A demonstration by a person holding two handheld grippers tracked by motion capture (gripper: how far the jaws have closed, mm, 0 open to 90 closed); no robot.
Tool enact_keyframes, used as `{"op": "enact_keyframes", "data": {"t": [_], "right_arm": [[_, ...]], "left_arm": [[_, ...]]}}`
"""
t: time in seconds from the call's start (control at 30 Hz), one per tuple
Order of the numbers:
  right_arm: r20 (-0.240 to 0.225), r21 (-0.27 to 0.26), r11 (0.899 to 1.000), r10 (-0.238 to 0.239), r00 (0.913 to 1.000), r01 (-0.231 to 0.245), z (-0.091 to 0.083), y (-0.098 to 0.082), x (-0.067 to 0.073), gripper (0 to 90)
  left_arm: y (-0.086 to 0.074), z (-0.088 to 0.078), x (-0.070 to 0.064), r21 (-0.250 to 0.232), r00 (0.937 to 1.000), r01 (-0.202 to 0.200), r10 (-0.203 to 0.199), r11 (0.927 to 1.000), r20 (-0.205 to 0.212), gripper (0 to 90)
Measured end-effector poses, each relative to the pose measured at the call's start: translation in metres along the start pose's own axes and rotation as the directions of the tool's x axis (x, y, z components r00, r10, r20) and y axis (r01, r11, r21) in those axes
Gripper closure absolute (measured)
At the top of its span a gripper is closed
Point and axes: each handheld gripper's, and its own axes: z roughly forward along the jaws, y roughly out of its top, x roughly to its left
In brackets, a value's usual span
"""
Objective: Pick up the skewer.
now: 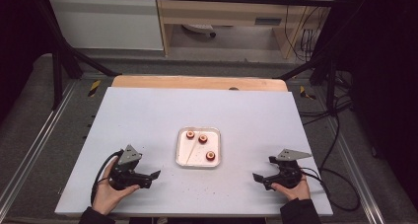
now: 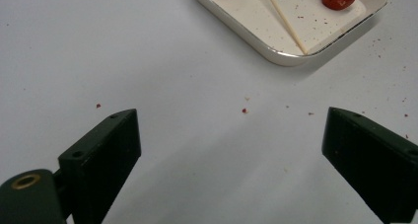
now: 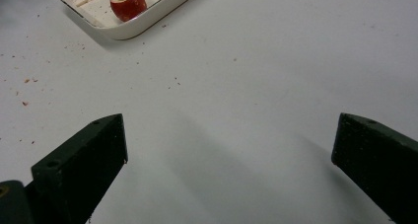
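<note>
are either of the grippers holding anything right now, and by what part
Nothing is held. The left gripper and right gripper both rest on the table with jaws wide open, apart from the tray.

Glossy white tray (image 2: 276, 55), matt smooth white table (image 1: 148, 115), thin wooden skewer (image 2: 285, 20)

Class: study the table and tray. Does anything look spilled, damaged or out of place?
Yes. Small red crumbs lie scattered on the table around the tray, and inside it. The three red fruits have cut, hollowed tops. A thin stick lies loose in the tray.
</note>
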Motion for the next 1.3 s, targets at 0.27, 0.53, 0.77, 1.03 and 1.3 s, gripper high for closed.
{"op": "enact_keyframes", "data": {"t": [0.27, 0.53, 0.77, 1.03, 1.3], "right_arm": [[0.004, 0.006, 1.0, -0.003, 1.0, 0.003, 0.001, 0.001, 0.001, 0.9], [0.003, 0.008, 1.0, -0.006, 1.0, 0.006, 0.001, 0.001, 0.001, 0.9], [0.004, 0.007, 1.0, -0.007, 1.0, 0.007, 0.001, 0.001, 0.001, 0.9], [0.005, 0.008, 1.0, -0.007, 1.0, 0.007, 0.001, 0.001, 0.0, 0.9], [0.003, 0.008, 1.0, -0.006, 1.0, 0.006, 0.001, 0.001, 0.0, 0.9]], "left_arm": [[0.016, 0.005, -0.009, -0.001, 0.9999, -0.004, 0.004, 1.0, -0.011, 9.4], [0.033, 0.015, -0.017, 0.004, 0.9997, -0.015, 0.015, 0.9999, -0.019, 10.0], [0.052, 0.026, -0.026, -0.001, 0.9995, -0.017, 0.017, 0.9999, -0.027, 12.5], [0.065, 0.038, -0.035, 0.002, 0.9989, -0.022, 0.023, 0.9997, -0.041, 15.6], [0.076, 0.056, -0.042, 0.02, 0.9985, -0.01, 0.011, 0.9997, -0.054, 22.0]]}}
